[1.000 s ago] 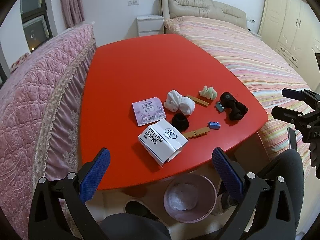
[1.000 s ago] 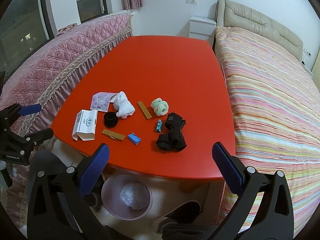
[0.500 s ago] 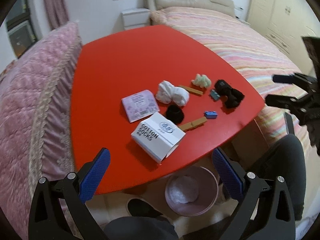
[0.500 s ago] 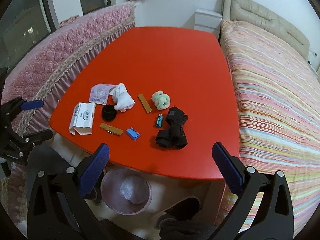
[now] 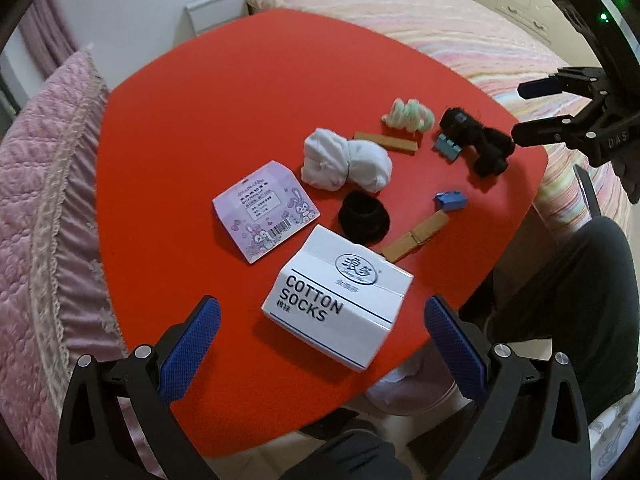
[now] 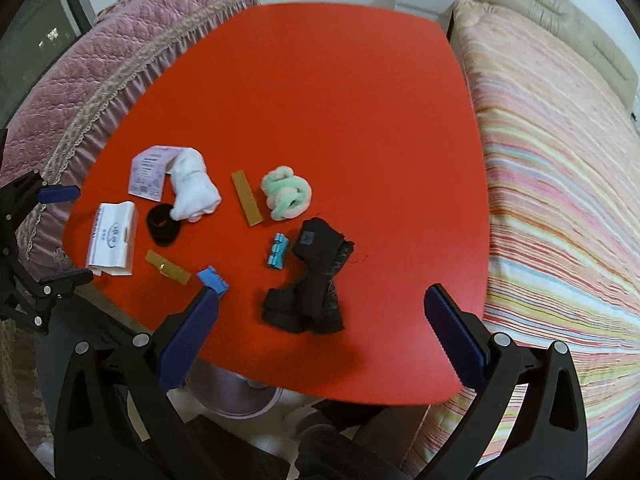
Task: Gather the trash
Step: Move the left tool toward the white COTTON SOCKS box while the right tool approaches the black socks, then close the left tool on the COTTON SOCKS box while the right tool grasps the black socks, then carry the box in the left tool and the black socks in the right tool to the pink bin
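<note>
Approach step: left gripper (image 5: pixel 320 340) spread wide and empty over sock box (image 5: pixel 336 298) at table (image 5: pixel 240 92) 6 o'clock edge, right gripper (image 6: pixel 320 332) likewise spread over black socks (image 6: pixel 312 284); next, probably lower, clamp box, carry to bin (image 6: pixel 236 400) below.

On your table (image 5: pixel 240 80) you have one white sock box (image 5: pixel 338 298), one purple card packet (image 5: pixel 266 210), four sock bundles (white (image 5: pixel 346 160), green (image 5: pixel 408 116), two black (image 5: pixel 364 216) (image 5: pixel 480 146)), two wooden strips (image 5: pixel 386 141) (image 5: pixel 416 236) and two blue blocks (image 5: pixel 451 201) (image 5: pixel 447 147).
</note>
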Demonstrator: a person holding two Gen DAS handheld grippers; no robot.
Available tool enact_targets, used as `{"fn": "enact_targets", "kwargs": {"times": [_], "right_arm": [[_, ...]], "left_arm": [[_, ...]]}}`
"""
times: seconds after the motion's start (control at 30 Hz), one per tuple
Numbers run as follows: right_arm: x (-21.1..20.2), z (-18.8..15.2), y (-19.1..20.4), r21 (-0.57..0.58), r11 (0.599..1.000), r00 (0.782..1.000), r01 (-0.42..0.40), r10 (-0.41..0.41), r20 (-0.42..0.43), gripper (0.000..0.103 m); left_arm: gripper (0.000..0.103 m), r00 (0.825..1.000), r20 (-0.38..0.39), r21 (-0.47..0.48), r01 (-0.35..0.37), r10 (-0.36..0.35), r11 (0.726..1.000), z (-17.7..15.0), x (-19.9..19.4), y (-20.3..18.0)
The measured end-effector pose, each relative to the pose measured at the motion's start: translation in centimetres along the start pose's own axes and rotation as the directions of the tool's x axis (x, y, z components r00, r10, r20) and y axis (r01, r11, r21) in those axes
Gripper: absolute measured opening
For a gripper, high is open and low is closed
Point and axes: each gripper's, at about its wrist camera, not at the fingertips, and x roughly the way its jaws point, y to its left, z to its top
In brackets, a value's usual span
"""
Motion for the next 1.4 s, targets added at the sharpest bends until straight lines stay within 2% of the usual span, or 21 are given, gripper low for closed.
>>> {"fn": "enact_targets", "kwargs": {"times": [0.2,0.43,0.53,0.57,0.63,0.7,0.83,0.9,1.23,1.4], "right_arm": [[2.1,0.4,-0.4,0.001,1.000,0.999,0.003,-0.003,-0.041,0.100],[3.4,0.8,-0.2,-0.008,1.000,0.999,0.003,-0.003,-0.049,0.099],[3.8,0.9,-0.2,-0.009,1.000,0.998,0.002,-0.003,-0.058,0.087],[3.9,1.0,-0.2,-0.010,1.000,0.998,0.005,-0.005,-0.059,0.084],[4.2,1.0,-0.2,-0.008,1.000,0.998,0.002,-0.003,-0.060,0.079],[4.5,1.0,-0.1,-0.008,1.000,0.998,-0.003,0.003,-0.059,0.071],[4.8,0.9,0.2,-0.019,1.000,0.998,-0.010,0.009,-0.064,0.056],[4.8,0.7,0.3,-0.023,1.000,0.998,-0.010,0.009,-0.060,0.042],[3.3,-0.1,0.1,-0.001,1.000,1.000,0.000,0.000,0.008,0.020],[1.9,-0.9,0.4,0.008,1.000,0.999,-0.007,0.006,0.046,0.019]], "left_arm": [[0.097,0.999,-0.019,0.050,0.027,-0.026,0.998,0.3,1.6,0.1],[0.097,0.999,-0.014,0.040,0.031,-0.031,0.999,0.5,2.5,0.6],[0.093,0.999,-0.008,0.039,0.032,-0.032,0.999,0.4,2.5,0.6],[0.086,0.999,-0.009,0.040,0.034,-0.034,0.999,0.4,2.6,0.6],[0.082,1.000,-0.013,0.038,0.028,-0.027,0.999,0.5,2.8,0.7],[0.073,0.999,-0.013,0.034,0.030,-0.029,0.999,0.4,2.9,0.6],[0.067,1.000,-0.007,0.009,0.029,-0.029,1.000,0.2,2.8,0.7],[0.066,1.000,0.002,-0.005,0.031,-0.031,0.999,0.0,2.7,0.7],[0.064,0.998,0.059,-0.119,0.033,-0.026,0.992,-1.1,1.0,0.6],[0.064,0.995,0.102,-0.181,0.040,-0.022,0.983,-1.7,-0.5,0.6]]}}
